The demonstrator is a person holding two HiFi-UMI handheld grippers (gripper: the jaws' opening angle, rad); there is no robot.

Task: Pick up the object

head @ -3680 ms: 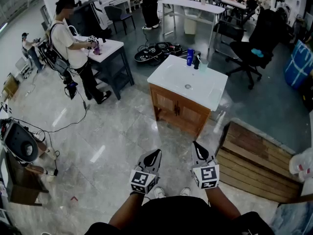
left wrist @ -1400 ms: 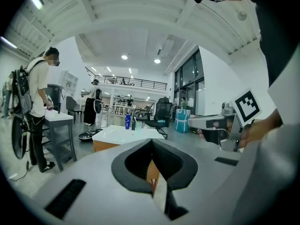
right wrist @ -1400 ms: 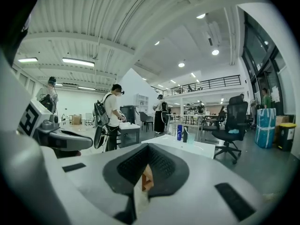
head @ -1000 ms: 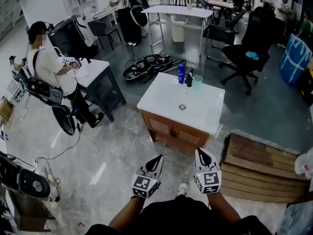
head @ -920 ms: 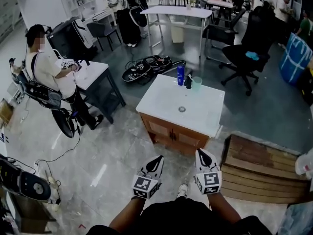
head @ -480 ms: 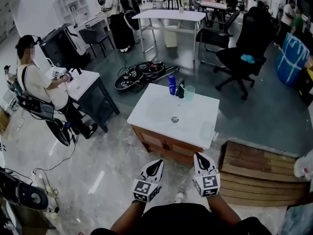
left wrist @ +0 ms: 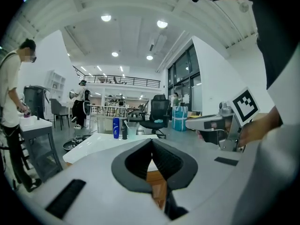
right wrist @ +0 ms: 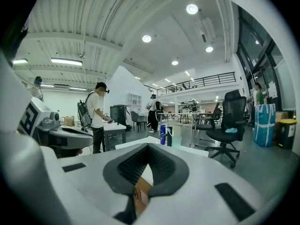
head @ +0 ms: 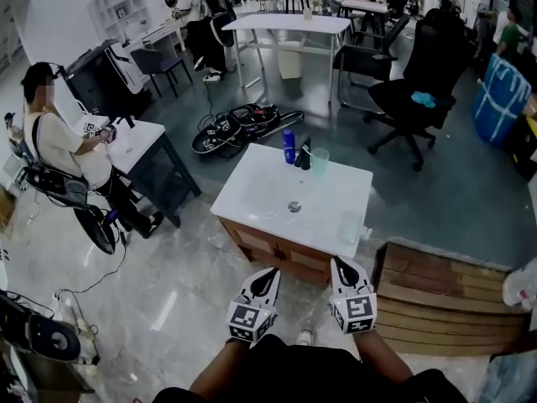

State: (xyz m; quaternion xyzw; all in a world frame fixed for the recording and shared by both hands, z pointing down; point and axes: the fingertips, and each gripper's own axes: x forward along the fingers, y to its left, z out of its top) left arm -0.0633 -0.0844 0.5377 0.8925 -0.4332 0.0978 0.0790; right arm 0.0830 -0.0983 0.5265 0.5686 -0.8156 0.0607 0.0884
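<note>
A white-topped wooden cabinet [head: 252, 193] with a drain hole stands just ahead. At its far edge stand a blue bottle [head: 288, 146], a dark bottle [head: 304, 154] and a pale green cup [head: 320, 159]. The left gripper view shows the blue bottle [left wrist: 116, 128], and the right gripper view shows it too [right wrist: 162, 134]. My left gripper [head: 270, 274] and right gripper [head: 340, 264] are held low before my body, short of the cabinet's near edge. Both are shut with nothing between the jaws.
A person in a white shirt [head: 54, 145] works at a grey table [head: 147, 141] on the left. A wooden pallet [head: 445, 296] lies on the right. Black wheels [head: 239, 126] lie on the floor beyond the cabinet, with an office chair [head: 419, 82] further back.
The cabinet has come nearer and lower in the head view as I walk toward it. Both grippers stay shut in front of my body.
</note>
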